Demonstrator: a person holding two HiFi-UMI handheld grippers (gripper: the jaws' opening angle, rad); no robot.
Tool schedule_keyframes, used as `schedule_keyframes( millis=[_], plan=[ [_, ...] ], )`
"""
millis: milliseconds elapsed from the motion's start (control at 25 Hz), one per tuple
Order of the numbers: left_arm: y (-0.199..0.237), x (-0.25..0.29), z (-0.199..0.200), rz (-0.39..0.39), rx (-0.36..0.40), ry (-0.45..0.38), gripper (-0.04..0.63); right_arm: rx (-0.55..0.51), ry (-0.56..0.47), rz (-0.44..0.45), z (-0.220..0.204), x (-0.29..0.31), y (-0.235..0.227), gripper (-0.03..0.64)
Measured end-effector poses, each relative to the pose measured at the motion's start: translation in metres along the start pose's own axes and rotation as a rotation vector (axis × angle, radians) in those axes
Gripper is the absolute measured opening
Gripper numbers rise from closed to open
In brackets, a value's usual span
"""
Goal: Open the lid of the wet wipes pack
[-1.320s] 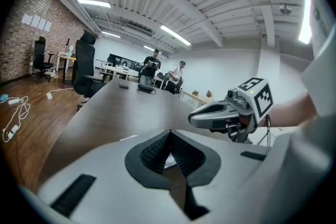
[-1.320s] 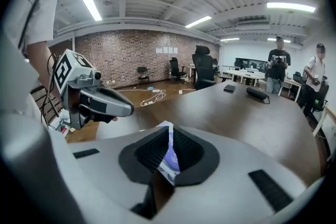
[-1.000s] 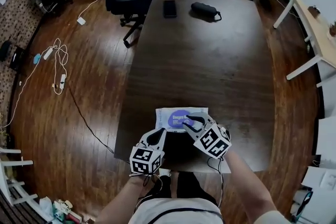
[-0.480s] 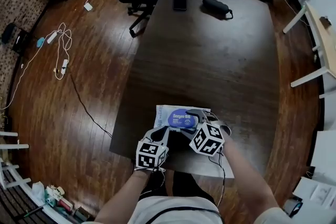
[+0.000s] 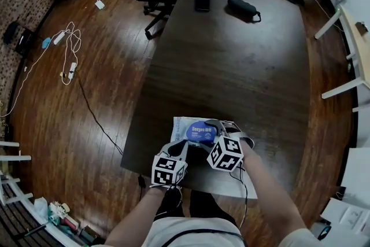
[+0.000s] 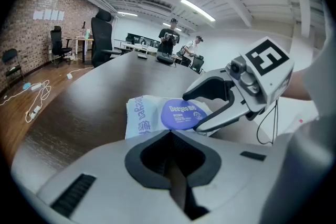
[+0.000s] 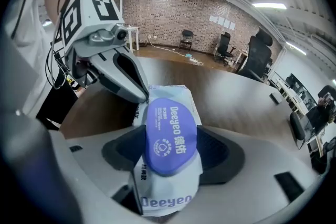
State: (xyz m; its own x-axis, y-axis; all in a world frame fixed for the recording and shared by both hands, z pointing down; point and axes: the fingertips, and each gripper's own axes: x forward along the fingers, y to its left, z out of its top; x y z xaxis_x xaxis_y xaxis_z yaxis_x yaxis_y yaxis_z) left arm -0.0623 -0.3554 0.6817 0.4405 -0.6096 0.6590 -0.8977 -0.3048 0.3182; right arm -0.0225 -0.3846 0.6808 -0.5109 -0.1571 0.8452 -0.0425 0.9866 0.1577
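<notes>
Fingers (image 7: 123, 150) of right gripper (image 7: 170, 147), just opening wide, straddle the wipes pack (image 7: 168, 131); left gripper's (image 6: 169, 134) are closed.

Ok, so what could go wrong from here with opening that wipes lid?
On the right gripper the jaws have just been opening and straddle the pack, with the lid between them. Closing from here might squeeze the whole pack instead of catching the lid's edge.
The left gripper, jaws shut, sits only at the pack's edge, so the pack could slide or lift when the lid gets pulled.
</notes>
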Motion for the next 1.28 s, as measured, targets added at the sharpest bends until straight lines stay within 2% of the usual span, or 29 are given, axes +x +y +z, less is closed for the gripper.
schedule_keyframes(
  millis=[120,240,640,760,960,1160,1280],
  plan=[
    [0.002,0.001,0.000,-0.006,-0.003,0.007,0.002,-0.002,-0.002,-0.003,0.001,0.002,0.000,0.288],
    [0.004,0.002,0.000,-0.003,0.009,0.014,0.002,0.051,-0.014,0.028,0.001,0.003,-0.002,0.288],
    [0.003,0.008,0.000,0.008,0.010,0.022,0.002,0.286,-0.096,0.268,-0.001,0.000,-0.011,0.282],
    [0.003,0.008,0.001,0.010,0.010,0.015,0.002,0.314,-0.123,0.302,0.001,-0.004,-0.014,0.282],
    [0.004,0.003,0.000,0.009,-0.020,-0.006,0.002,0.322,-0.196,0.228,0.015,-0.024,-0.030,0.282],
    [0.003,-0.002,0.000,0.013,-0.033,-0.019,0.002,0.469,-0.346,0.063,0.022,-0.044,-0.086,0.282],
    [0.003,-0.005,0.003,0.008,-0.033,-0.029,0.002,0.567,-0.375,-0.038,0.012,-0.040,-0.121,0.282]
  ],
)
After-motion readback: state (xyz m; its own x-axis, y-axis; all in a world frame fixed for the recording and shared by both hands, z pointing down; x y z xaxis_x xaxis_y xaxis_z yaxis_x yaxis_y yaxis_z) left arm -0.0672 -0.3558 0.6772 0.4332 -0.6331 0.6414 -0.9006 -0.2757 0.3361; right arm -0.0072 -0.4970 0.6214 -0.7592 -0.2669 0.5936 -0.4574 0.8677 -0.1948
